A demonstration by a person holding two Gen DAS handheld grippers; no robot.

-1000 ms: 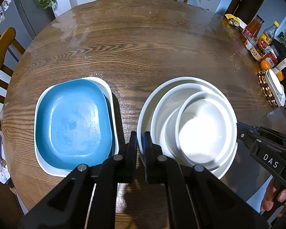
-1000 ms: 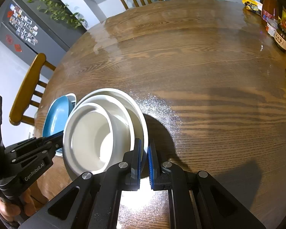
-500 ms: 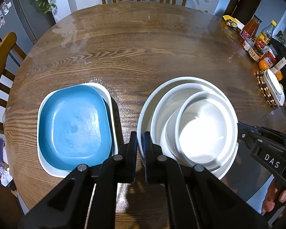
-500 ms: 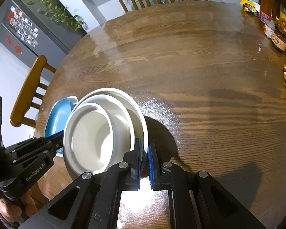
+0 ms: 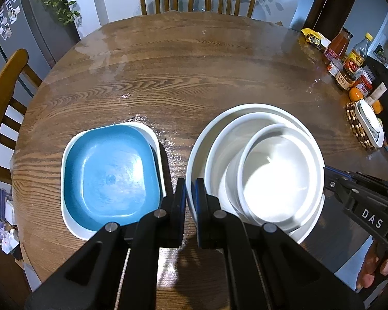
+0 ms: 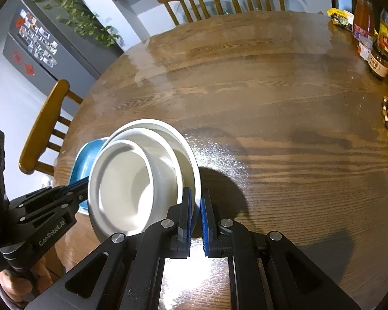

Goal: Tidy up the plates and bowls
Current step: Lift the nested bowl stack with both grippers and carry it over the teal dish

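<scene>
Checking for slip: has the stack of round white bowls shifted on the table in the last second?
No. The stack of round white bowls keeps its gap to the blue square dish.

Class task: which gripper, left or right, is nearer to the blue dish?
Left. The left gripper grips the white stack's rim on the side right beside the blue dish; the right gripper grips the stack's opposite side, away from it.

The right gripper [image 5: 326, 178] reads "DAS"; the left gripper [image 6: 84, 183] reads "GenRobot.AI".
</scene>
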